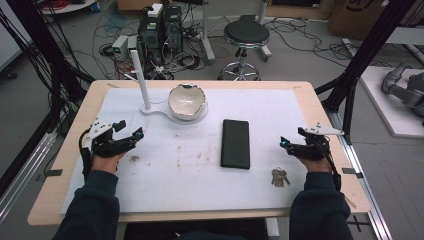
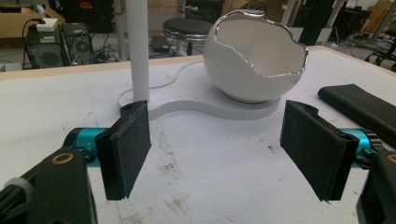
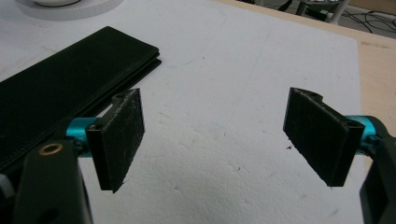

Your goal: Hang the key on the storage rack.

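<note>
Left gripper [image 1: 131, 131] low over the white mat at the tabletop's [image 1: 310, 95] left edge, jaws spread wide and empty, aimed toward the eggshell-shaped bowl [image 1: 187, 101] on its white stand beside the upright post [image 1: 140, 80]; likely parked, ready to reach. Black case [image 1: 235, 143] flat right of centre, near the right gripper, long axis running from the near side toward the far side, one short end toward the bowl. Keys [image 1: 280, 176] just beside its near right corner, apart. Right gripper [image 1: 286, 143] level at the right edge, jaws fully apart, holding nothing, pointing inward at the case, probably lined up for a sideways grasp.
</note>
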`<state>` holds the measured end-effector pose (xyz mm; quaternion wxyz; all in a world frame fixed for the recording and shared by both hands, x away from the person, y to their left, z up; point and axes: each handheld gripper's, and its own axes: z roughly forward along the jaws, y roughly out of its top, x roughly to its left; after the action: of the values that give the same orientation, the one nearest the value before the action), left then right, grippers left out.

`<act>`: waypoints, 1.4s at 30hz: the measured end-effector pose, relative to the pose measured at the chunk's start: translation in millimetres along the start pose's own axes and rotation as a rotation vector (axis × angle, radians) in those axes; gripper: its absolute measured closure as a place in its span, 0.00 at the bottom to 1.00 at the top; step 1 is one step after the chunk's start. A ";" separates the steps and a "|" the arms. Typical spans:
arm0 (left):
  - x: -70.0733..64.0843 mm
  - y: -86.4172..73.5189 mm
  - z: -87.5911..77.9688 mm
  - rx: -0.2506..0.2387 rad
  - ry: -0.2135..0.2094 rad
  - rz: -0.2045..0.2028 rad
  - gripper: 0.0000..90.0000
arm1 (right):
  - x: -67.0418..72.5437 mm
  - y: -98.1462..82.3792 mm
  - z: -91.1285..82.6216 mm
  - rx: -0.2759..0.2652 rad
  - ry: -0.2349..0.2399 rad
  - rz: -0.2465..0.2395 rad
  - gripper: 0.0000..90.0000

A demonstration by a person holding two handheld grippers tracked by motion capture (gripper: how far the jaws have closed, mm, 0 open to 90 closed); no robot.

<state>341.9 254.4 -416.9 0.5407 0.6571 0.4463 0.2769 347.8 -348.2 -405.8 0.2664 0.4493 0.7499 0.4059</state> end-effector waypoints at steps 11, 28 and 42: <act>2.9 -2.1 4.4 0.014 0.011 -0.018 0.29 | -7.4 -5.2 -2.3 0.012 0.032 0.002 0.23; -1.4 -3.7 4.4 0.038 -0.023 -0.017 0.33 | 0.0 -35.2 0.6 0.213 0.512 -0.205 0.63; -2.6 -6.0 7.7 0.071 -0.023 -0.024 0.34 | -1.1 -44.1 10.5 0.288 0.604 -0.106 0.77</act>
<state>345.6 248.7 -424.4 0.5255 0.6736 0.4573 0.2471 336.1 -357.0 -448.7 -0.0133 0.3019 0.8670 0.3962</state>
